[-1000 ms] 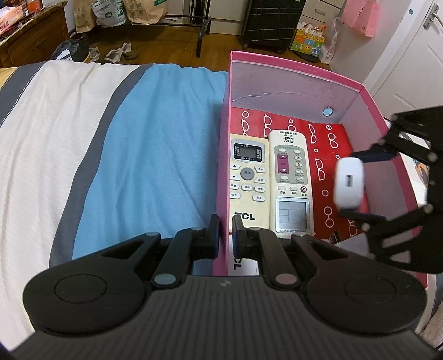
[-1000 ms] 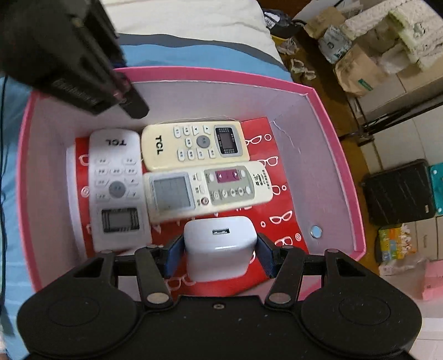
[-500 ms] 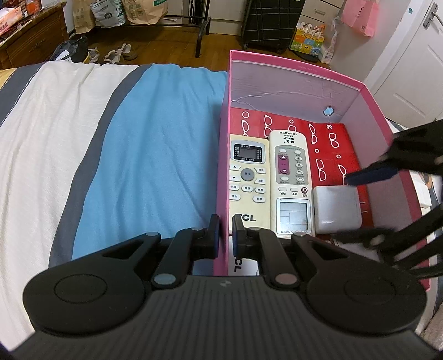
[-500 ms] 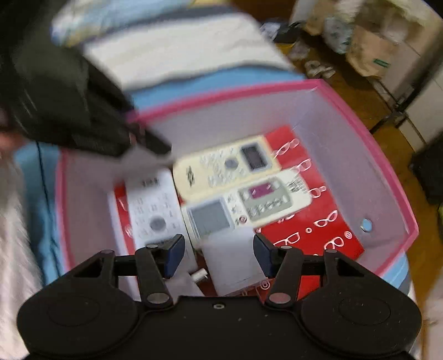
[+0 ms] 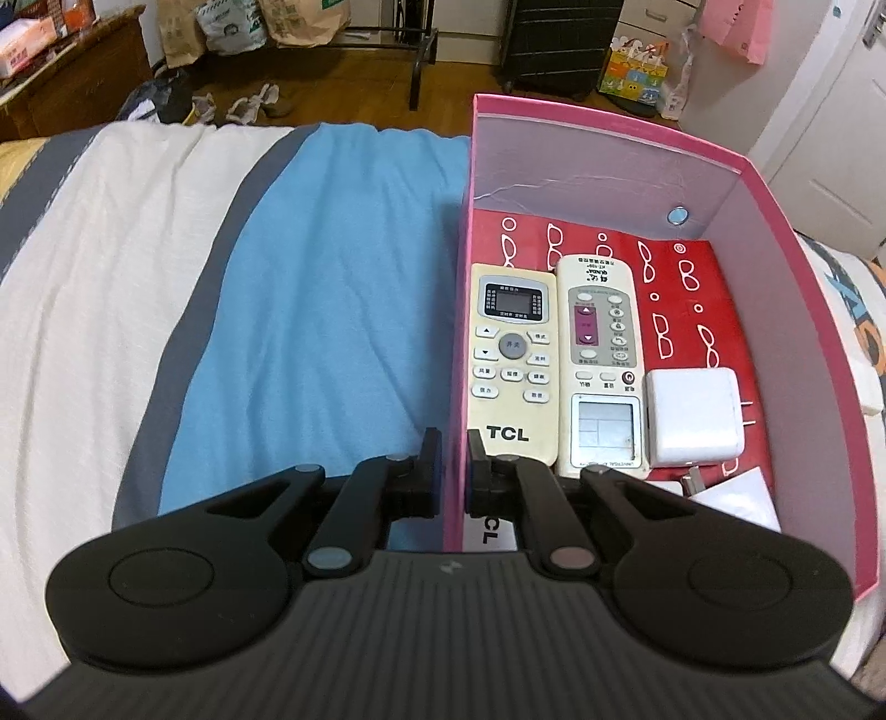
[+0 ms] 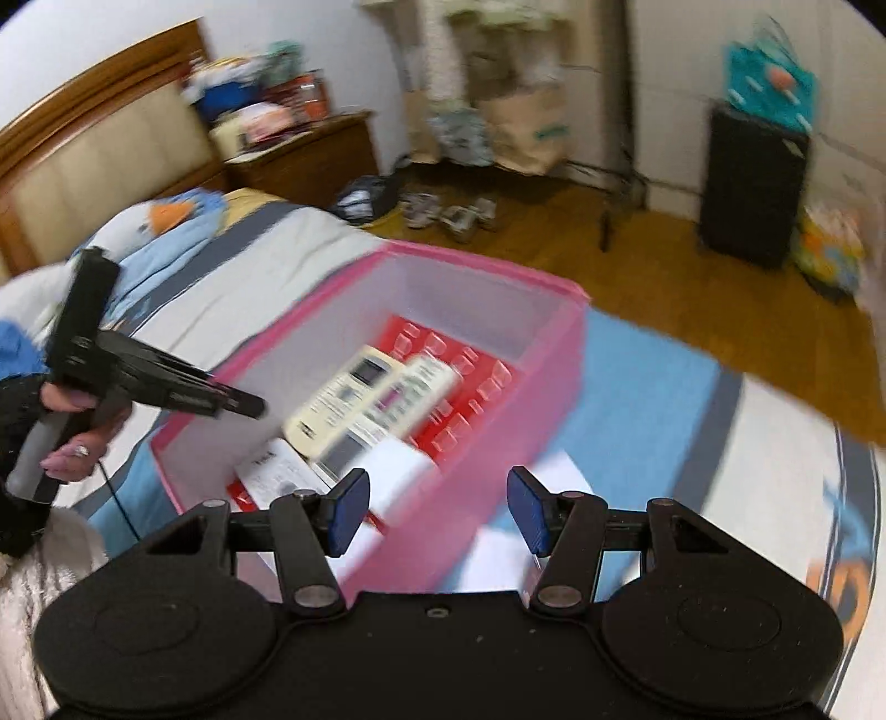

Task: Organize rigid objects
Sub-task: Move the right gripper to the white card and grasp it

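A pink box [image 5: 609, 124] with a red patterned floor lies on the bed. Inside lie a cream TCL remote [image 5: 512, 360], a white remote [image 5: 603, 365] beside it, a white charger plug [image 5: 692, 418] at their right, and a third remote [image 5: 490, 534] partly hidden under my left gripper. My left gripper [image 5: 455, 462] is shut on the box's left wall. My right gripper [image 6: 437, 512] is open and empty, raised above the box's near wall [image 6: 470, 459]. The left gripper shows in the right wrist view [image 6: 249, 407].
The bed has a blue, grey and white striped cover [image 5: 310, 310]. A white slip of paper [image 5: 736, 498] lies in the box's near right corner. Beyond the bed are a wooden floor, shoes [image 5: 249, 105], paper bags and a black suitcase [image 5: 559, 44].
My right gripper set the white charger down in the box beside the white remote, opened, and pulled back up and away. My left gripper kept its hold on the box wall.
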`<state>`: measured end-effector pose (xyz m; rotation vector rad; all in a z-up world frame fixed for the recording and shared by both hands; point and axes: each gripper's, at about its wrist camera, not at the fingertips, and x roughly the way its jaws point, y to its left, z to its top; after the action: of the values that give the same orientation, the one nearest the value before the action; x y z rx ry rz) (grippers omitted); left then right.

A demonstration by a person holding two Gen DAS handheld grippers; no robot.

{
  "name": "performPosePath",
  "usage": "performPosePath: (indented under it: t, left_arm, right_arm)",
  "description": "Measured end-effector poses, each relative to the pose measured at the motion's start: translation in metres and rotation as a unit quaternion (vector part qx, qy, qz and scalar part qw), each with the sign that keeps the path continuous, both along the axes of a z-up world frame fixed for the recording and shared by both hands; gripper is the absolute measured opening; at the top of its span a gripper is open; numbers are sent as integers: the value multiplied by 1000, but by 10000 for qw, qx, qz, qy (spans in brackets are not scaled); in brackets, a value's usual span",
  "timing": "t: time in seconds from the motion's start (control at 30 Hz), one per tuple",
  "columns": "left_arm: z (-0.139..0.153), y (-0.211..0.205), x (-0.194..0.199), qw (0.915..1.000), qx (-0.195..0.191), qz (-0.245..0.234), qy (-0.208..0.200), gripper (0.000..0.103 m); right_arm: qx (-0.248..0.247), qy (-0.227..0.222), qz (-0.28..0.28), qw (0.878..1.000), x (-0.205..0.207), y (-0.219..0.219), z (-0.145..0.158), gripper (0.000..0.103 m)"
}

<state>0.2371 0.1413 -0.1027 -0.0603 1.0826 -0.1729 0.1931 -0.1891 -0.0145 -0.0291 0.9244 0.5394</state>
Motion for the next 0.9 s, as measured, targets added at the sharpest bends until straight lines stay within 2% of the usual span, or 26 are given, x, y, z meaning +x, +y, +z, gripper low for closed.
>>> performPosePath:
  t: [0.13,0.2,0.27,0.33,0.47,0.57,0.67,0.9]
  left_arm:
    - [0,2,0,10000,-56,39,53,7]
    - [0,0,0,10000,33,21,44,7]
    - [0,-4,-1,9998,178,-8,11,8]
    - [0,-4,-1,9998,199,-14,-2,7]
    - [0,0,-1,10000,83,5,39,8]
    - [-1,4,0,9997,-171,10,151,6]
    - [-1,1,-2,10000,2,-16,84,7]
    - [-1,0,-2,9999,40,-31,87,7]
  right_arm:
    - [163,284,-463,9984,-8,-25,-35,60]
    - [195,429,-579,9972,-7,-31,-48,59]
    - [232,680,-635,9954,-2,-31,-62,54]
    - [186,864,-605,9943,2,-25,-73,43]
    - [147,1141,-587,9916,2,-14,-91,38]
    - [-217,1008,-526,9933,2,-1,-101,39]
    - [-479,809,-379,9948,7,10,-108,39]
    - [-758,489,-105,9959,1,19,-108,46]
